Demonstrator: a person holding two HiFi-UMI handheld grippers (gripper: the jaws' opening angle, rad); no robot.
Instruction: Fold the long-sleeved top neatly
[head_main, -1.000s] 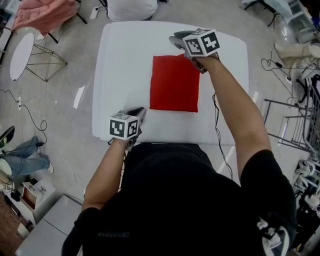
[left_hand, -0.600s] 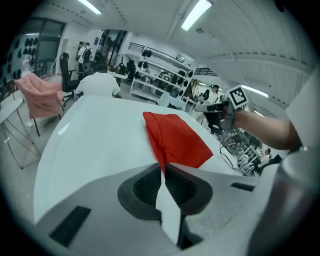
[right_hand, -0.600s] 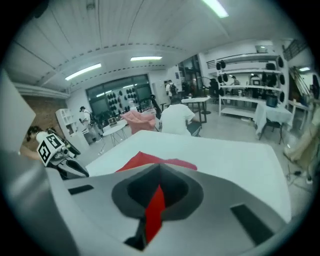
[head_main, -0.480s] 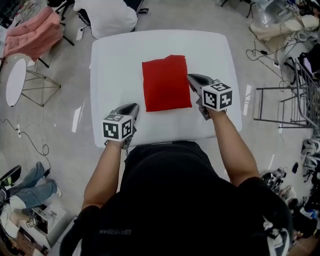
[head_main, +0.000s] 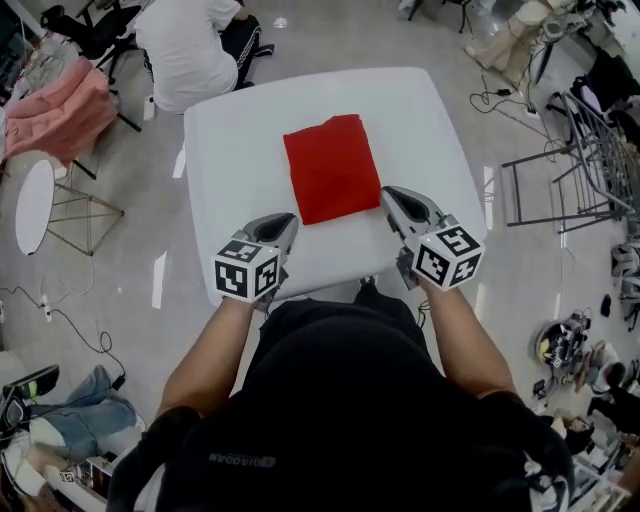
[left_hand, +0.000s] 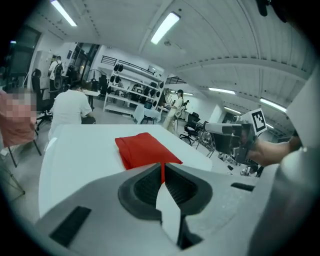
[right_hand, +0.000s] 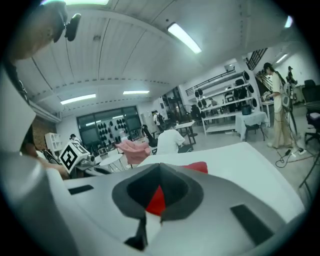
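While both tongs hang shut & empty above the table's (head_main: 228, 150) near edge, L gripper (head_main: 284, 224) left, R gripper (head_main: 394, 197) right, the red top (head_main: 331, 167) lies folded mid-table, just beyond them. Probably soft, light, floppy: best pinched at corners or hem.

Top (head_main: 331, 168) red, plain. Table (head_main: 225, 150) white. Left tool (head_main: 285, 219), right tool (head_main: 389, 193) grey w/ blk-wht square markers. Cloth (head_main: 60, 110) pink.

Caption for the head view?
Folded red top on white table; left claw and right claw shut, empty, flanking its near edge.
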